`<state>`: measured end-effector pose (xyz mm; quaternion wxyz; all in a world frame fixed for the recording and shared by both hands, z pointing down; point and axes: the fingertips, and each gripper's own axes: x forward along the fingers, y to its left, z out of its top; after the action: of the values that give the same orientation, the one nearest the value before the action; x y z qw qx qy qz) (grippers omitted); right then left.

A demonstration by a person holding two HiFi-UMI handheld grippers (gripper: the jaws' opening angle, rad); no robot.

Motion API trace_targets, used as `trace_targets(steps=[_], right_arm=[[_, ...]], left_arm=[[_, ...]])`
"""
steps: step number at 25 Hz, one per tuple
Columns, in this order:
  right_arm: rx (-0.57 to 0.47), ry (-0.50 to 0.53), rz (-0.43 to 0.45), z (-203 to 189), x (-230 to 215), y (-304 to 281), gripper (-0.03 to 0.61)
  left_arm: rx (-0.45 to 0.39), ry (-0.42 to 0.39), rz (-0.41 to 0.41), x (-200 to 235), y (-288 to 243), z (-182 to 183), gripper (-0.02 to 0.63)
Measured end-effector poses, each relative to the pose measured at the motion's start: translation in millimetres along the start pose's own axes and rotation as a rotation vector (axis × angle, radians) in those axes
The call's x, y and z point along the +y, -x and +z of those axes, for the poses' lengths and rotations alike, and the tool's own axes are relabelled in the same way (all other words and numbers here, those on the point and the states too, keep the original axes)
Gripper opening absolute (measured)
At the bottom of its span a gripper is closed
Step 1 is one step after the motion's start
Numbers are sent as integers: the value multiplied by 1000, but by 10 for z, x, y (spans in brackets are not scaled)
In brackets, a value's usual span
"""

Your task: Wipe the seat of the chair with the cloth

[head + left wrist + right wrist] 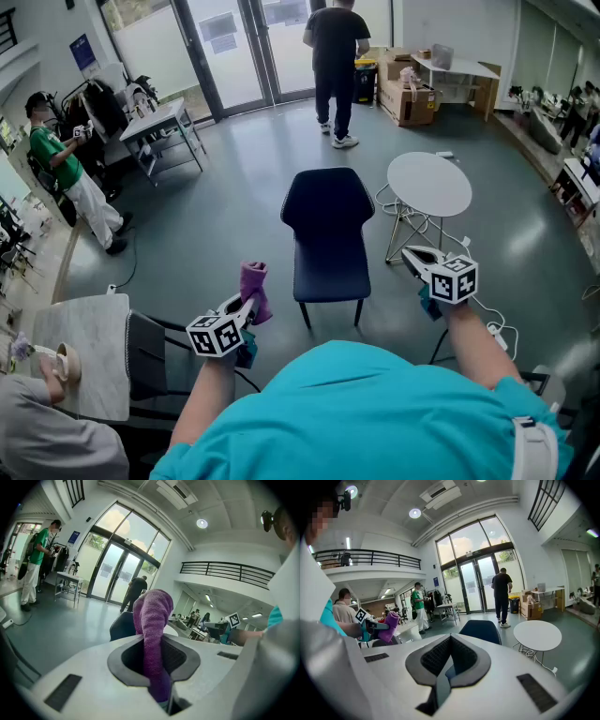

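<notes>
1. The person's two bare forearms reached forward from a teal shirt, one on each side of the chair.
2. The left claw was held on the near left of the chair, tilted up and toward it. Its marker cube sat just above the wrist.
3. The left claw's jaws were pressed on the cloth. In the left gripper view the cloth ran between the dark ribbed pads and rose above them as a thick folded roll.
4. The cloth was purple, with a soft, towel-like knit surface. It hung in the air above the floor, apart from the chair and not touching the seat.
5. The right claw was held on the near right of the chair, pointing to the far left, close to the wire legs of a round white table.
6. In the right gripper view the right claw had its jaws brought together, with only a thin slit between the pads, and it held nothing.
7. The chair was dark navy, with a smooth padded seat, a rounded back and thin dark legs. It stood on the grey, slightly shiny floor with its back at the far side.
</notes>
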<state>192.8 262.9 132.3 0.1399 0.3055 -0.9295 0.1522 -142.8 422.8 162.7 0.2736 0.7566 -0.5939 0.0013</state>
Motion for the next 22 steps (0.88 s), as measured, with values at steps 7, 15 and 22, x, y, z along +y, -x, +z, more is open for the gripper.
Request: trace_targets(steps=[7,15,22], right_arm=[[0,9,5,42,-26,-20,-5],[17,28,51,81,-153,-24,-5],[25,67,81,134,-474,230,-5]], left_arm=[[0,4,0,5,-52,36,52],[4,0,3,-151,-305,57,52],[-5,15,1,-478,-665,35,52]])
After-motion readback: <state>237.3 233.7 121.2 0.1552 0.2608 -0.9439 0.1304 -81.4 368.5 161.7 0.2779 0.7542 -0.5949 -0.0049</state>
